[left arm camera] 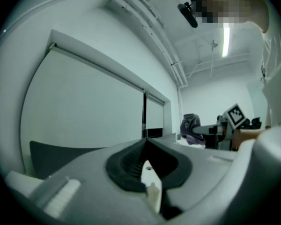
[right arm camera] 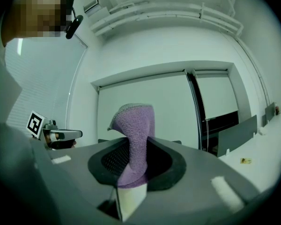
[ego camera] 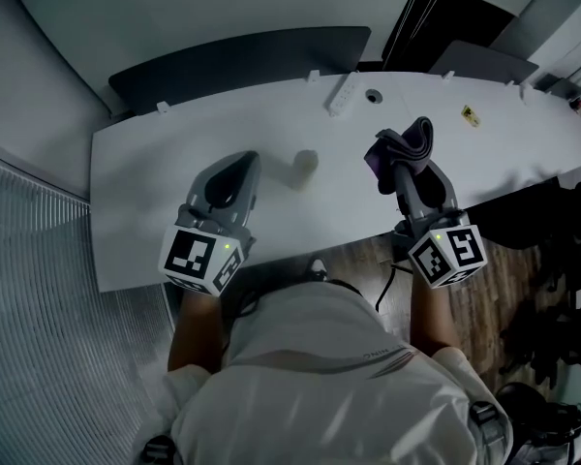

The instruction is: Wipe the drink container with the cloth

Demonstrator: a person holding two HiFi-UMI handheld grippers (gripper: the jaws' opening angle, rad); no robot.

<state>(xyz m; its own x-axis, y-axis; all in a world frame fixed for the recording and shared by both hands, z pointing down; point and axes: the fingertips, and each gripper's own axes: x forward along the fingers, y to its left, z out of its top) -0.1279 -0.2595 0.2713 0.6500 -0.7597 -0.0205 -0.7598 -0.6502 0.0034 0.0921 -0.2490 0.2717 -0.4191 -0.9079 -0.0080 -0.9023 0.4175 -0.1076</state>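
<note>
One long white table (ego camera: 165, 163) fills the middle of the head view, running from the left edge up to the upper right. Its near edge slants across the centre of the frame, with a strip of wooden floor (ego camera: 368, 260) showing below it. A dark grey panel (ego camera: 242, 61) stands along its far edge at upper centre. A slatted grey surface (ego camera: 48, 289) fills the lower left of the frame, beside the table's left end. The person's pale shirt (ego camera: 320, 386) fills the bottom centre.

The left gripper (ego camera: 246, 159) reaches over the near edge at centre left. Its jaws are closed together with nothing between them, and bare tabletop lies to its left and ahead of it. The right gripper (ego camera: 397, 170) reaches over the near edge at centre right. Its jaws are clamped on the purple cloth (ego camera: 407, 143), which stands up from the pads in a loose fold.

The drink container (ego camera: 306, 163), a small pale cylinder, stands upright on the table between the two grippers. It is near the left gripper's tip and further from the cloth, touching neither. Clear white surface surrounds it on all sides.

A white power strip (ego camera: 343, 93) lies near the far edge at upper centre, with a round cable hole (ego camera: 373, 95) just beside it. A small yellow sticker (ego camera: 470, 114) sits further right.
</note>
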